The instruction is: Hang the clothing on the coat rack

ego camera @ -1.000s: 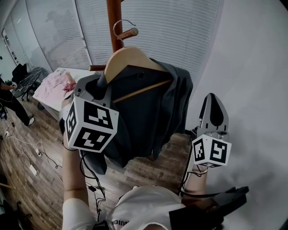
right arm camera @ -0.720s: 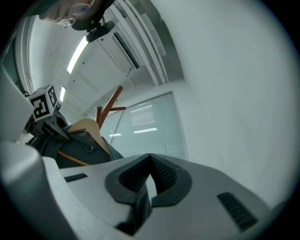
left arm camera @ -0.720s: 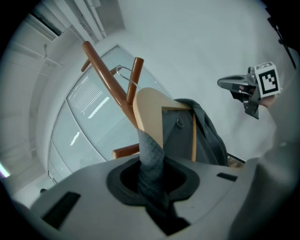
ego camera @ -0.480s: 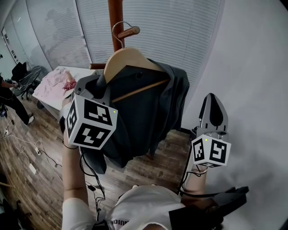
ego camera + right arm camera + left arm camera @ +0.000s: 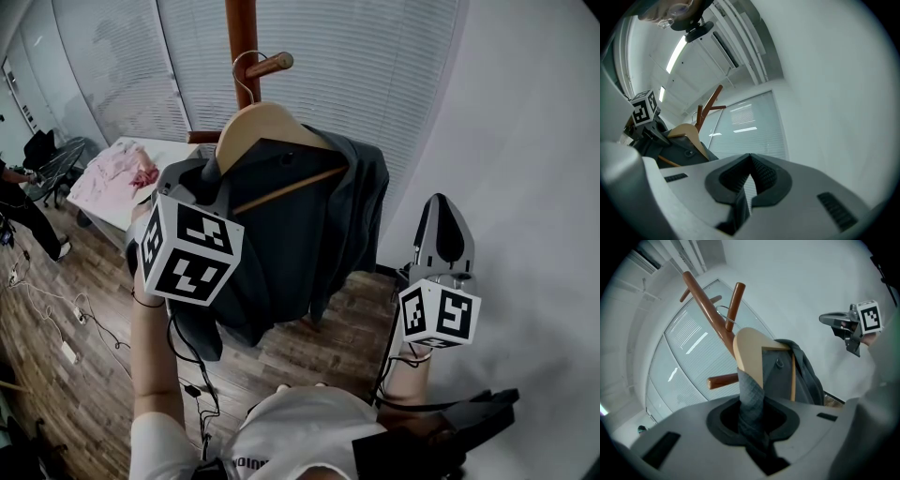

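Observation:
A dark grey jacket (image 5: 300, 234) hangs on a wooden hanger (image 5: 267, 122) in front of the brown coat rack (image 5: 241, 37). The hanger's wire hook (image 5: 246, 70) sits at an angled peg (image 5: 274, 64); I cannot tell whether it rests on it. My left gripper (image 5: 208, 176) is shut on the jacket's shoulder fabric (image 5: 750, 394) over the hanger's end (image 5: 751, 352). My right gripper (image 5: 443, 204) is off to the right beside the white wall, shut with nothing in it (image 5: 749, 180).
Window blinds (image 5: 356, 66) stand behind the rack, and a white wall (image 5: 525, 141) is close on the right. At the left are a table with pink cloth (image 5: 117, 173), a person (image 5: 23, 211), and cables (image 5: 66, 328) on the wooden floor.
The left gripper has lifted the hanger and jacket slightly, bringing the hook nearer the peg. The jacket's hem has swung a little left. The right gripper has stayed still.

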The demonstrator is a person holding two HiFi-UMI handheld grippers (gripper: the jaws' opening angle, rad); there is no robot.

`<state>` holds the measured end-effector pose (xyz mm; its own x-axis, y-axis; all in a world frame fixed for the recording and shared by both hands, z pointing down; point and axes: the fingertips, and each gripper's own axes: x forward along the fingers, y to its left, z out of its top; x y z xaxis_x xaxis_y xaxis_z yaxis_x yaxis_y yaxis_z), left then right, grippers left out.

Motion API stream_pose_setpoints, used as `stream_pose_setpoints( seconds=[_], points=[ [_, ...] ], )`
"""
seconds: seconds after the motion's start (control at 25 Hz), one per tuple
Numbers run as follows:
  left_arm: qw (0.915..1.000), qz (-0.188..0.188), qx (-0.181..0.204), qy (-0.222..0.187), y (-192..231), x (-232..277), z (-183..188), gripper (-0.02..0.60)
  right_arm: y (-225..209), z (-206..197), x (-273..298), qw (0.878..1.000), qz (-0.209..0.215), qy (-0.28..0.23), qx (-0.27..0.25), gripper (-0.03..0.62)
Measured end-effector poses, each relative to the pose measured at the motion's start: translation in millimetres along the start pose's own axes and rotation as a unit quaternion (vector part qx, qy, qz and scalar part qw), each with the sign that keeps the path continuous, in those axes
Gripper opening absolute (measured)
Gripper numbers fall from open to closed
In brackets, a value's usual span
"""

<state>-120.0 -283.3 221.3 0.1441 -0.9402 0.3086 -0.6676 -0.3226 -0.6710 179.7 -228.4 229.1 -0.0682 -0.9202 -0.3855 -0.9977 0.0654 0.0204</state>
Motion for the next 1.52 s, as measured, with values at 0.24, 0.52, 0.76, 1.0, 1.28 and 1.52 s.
stream_pose_setpoints(
  seconds=[0.24,0.52,0.76,1.0,1.28,1.52],
  points=[
    [1.0,-0.004,-0.001,0.003,1.3,4.1,-5.2,0.067,4.6,-0.6,2.6,1.0,0.004,-0.003,-0.002,0.018],
    [0.9999,-0.012,0.0,0.011,-0.8,9.7,-8.6,0.067,4.0,-2.7,4.2,1.0,0.001,0.004,-0.003,0.018],
    [0.9998,-0.015,-0.001,0.011,0.5,6.3,-5.7,0.067,2.9,5.7,3.3,1.0,0.0,0.005,-0.007,0.018],
    [0.9997,-0.019,-0.001,0.016,-1.2,9.9,-9.4,0.067,2.9,4.6,3.6,1.0,0.001,0.006,-0.006,0.018],
    [0.9996,-0.02,-0.002,0.019,-0.8,11.3,-9.6,0.069,0.7,8.0,4.3,1.0,0.0,0.006,-0.007,0.018],
    [0.9997,-0.021,-0.005,0.015,-0.1,10.6,-10.2,0.075,2.3,8.0,3.5,1.0,0.001,0.007,-0.009,0.018]
  ],
)
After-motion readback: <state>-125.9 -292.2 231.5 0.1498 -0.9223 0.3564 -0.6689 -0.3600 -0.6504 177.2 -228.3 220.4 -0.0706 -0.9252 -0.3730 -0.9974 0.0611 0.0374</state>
